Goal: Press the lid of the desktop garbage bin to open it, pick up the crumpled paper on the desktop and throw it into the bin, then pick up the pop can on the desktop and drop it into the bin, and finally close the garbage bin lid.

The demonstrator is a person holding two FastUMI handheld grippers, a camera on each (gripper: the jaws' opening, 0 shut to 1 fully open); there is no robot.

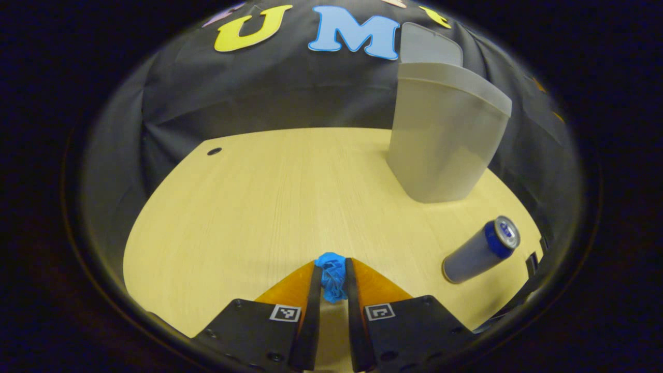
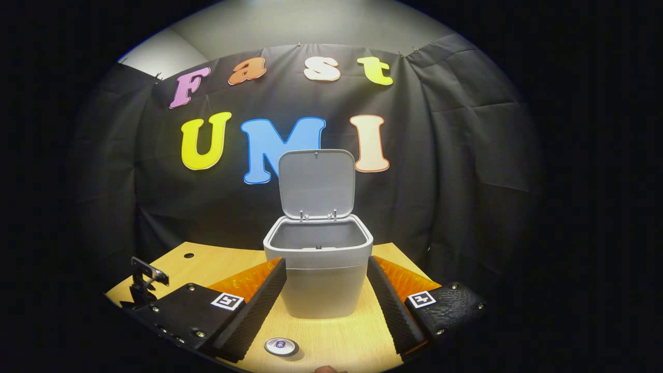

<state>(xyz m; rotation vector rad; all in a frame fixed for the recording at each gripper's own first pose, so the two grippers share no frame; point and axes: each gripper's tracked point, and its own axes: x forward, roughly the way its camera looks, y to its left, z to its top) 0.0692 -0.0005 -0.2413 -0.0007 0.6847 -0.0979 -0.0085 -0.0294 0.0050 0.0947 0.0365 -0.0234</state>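
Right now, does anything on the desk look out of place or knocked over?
Nothing stands out. The bin stands upright with its lid raised, the pop can stands on the desk, and the left gripper holds the crumpled paper.

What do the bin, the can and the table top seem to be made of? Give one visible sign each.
Bin: likely plastic, matte grey, smooth moulded walls.
Can: probably metal, shiny silvery rim.
Table top: pale wood or wood-look laminate, fine straight grain.
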